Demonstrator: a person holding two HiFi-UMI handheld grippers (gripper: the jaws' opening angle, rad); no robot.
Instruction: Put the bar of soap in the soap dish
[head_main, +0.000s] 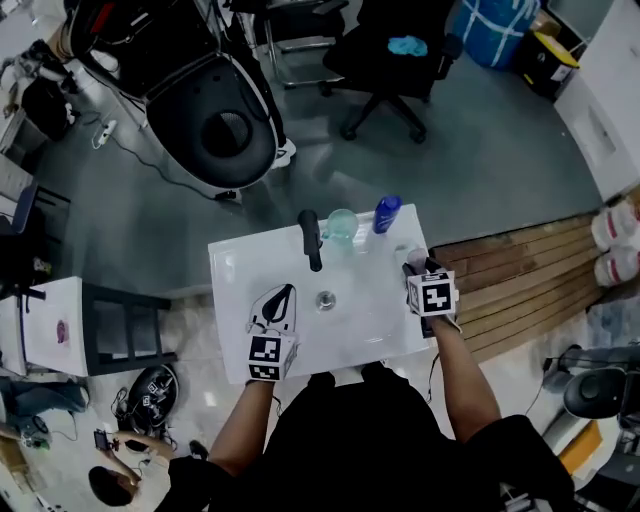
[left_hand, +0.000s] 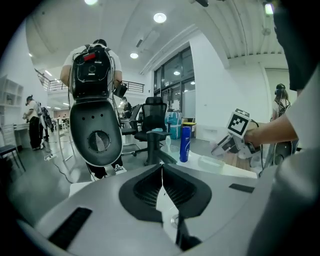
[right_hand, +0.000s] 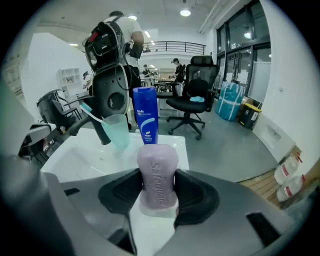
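Note:
A pale purple bar of soap (right_hand: 158, 172) stands upright between the jaws of my right gripper (right_hand: 158, 200), which is shut on it. In the head view the right gripper (head_main: 416, 268) hovers at the sink's right rear corner, just by the clear soap dish (head_main: 408, 256). The left gripper view shows that dish (left_hand: 212, 163) lying empty on the sink top, with the right gripper (left_hand: 226, 145) close behind it. My left gripper (head_main: 284, 293) is shut on nothing over the left part of the basin; its jaws (left_hand: 161, 170) meet.
White sink (head_main: 235, 262) with a black faucet (head_main: 311, 238), a teal cup (head_main: 341, 225) and a blue bottle (head_main: 386, 213) along its back edge. Behind it stand a black office chair (head_main: 385, 60) and a dark machine (head_main: 215, 125). Wooden decking (head_main: 520, 270) lies to the right.

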